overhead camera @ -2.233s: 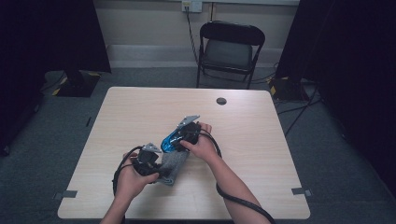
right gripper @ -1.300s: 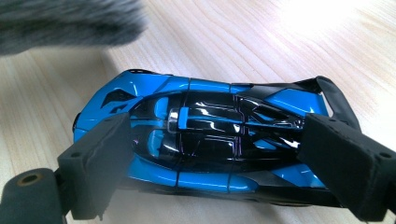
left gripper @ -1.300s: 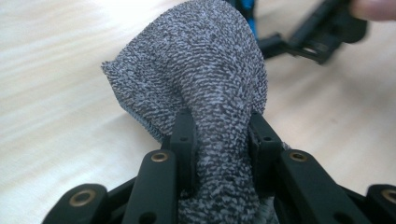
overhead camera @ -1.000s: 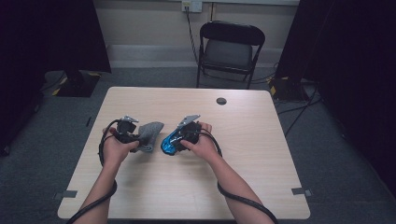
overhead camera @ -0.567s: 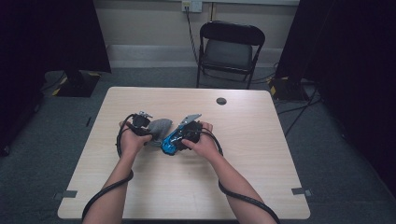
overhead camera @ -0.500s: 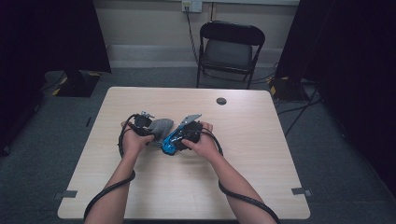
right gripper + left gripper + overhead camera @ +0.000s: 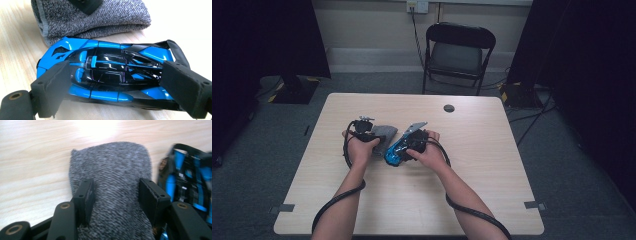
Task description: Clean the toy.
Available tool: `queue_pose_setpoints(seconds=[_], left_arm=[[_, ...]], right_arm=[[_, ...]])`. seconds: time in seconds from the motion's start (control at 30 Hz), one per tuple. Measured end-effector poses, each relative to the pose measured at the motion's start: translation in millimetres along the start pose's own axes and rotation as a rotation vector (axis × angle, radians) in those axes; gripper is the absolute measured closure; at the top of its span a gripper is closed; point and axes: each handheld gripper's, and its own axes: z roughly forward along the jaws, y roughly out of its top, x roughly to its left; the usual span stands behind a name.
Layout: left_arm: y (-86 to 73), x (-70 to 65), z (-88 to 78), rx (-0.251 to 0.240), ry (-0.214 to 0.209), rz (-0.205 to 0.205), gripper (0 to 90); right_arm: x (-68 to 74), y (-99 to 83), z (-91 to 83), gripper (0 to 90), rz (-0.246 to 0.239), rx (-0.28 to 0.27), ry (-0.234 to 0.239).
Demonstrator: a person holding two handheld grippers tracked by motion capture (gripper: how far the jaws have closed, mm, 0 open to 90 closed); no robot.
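Note:
A grey folded cloth [image 7: 385, 135] lies flat on the wooden table [image 7: 492, 190], just left of a blue and black toy car [image 7: 392, 155]. My left gripper [image 7: 116, 192] hovers over the cloth [image 7: 112, 165]. Its jaws have just been opening and now stand apart, with the cloth between them and the pads not squeezing it. My right gripper [image 7: 117, 85] is shut on the car [image 7: 110, 70], one pad at the nose and one at the tail. The car rests on the table beside the cloth [image 7: 100, 17].
A black folding chair [image 7: 459, 50] stands behind the far edge of the table. A small dark round thing [image 7: 449, 108] lies near that edge. Cables trail from both grippers toward the near edge. Bare tabletop extends on both sides.
My left hand has carried the cloth rightward, up beside the car, and lowered it to the table. Its jaws have spread apart. The right hand and the car stayed put.

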Motion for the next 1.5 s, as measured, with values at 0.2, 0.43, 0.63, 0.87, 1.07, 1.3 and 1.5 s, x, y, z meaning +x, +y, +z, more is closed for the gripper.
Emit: queue_pose_setpoints(seconds=[0.2, 0.43, 0.63, 0.87, 1.07, 1.3, 1.5], left_arm=[[1.0, -4.0, 12.8, 0.001, -0.003, -0.010, 46.8], [9.3, -18.2, 26.2, -0.020, -0.042, 0.060, 47.2], [10.9, -25.3, 35.8, -0.014, -0.009, 0.119, 52.7], [11.0, -26.9, 36.6, -0.006, -0.014, 0.130, 71.9], [22.1, -30.8, 37.2, -0.076, -0.040, 0.147, 73.8], [21.4, -37.1, 56.5, -0.078, -0.070, 0.204, 73.1], [17.7, -32.8, 53.9, -0.092, -0.120, 0.225, 73.7]], right_arm=[[-0.2, 0.0, 0.0, 9.2, 0.001, 0.000, 0.001], [-0.4, -0.5, 0.0, 9.2, -0.003, -0.004, 0.001], [-0.1, -0.1, 0.1, 9.2, 0.001, -0.001, 0.001], [-0.3, -1.1, -0.1, 9.2, -0.002, -0.008, 0.002], [-0.3, -1.0, -0.1, 9.2, -0.002, -0.007, 0.002], [-0.4, -1.0, 0.0, 9.2, -0.002, -0.007, 0.002], [-1.1, -1.5, 0.2, 8.9, -0.002, -0.012, 0.004]])
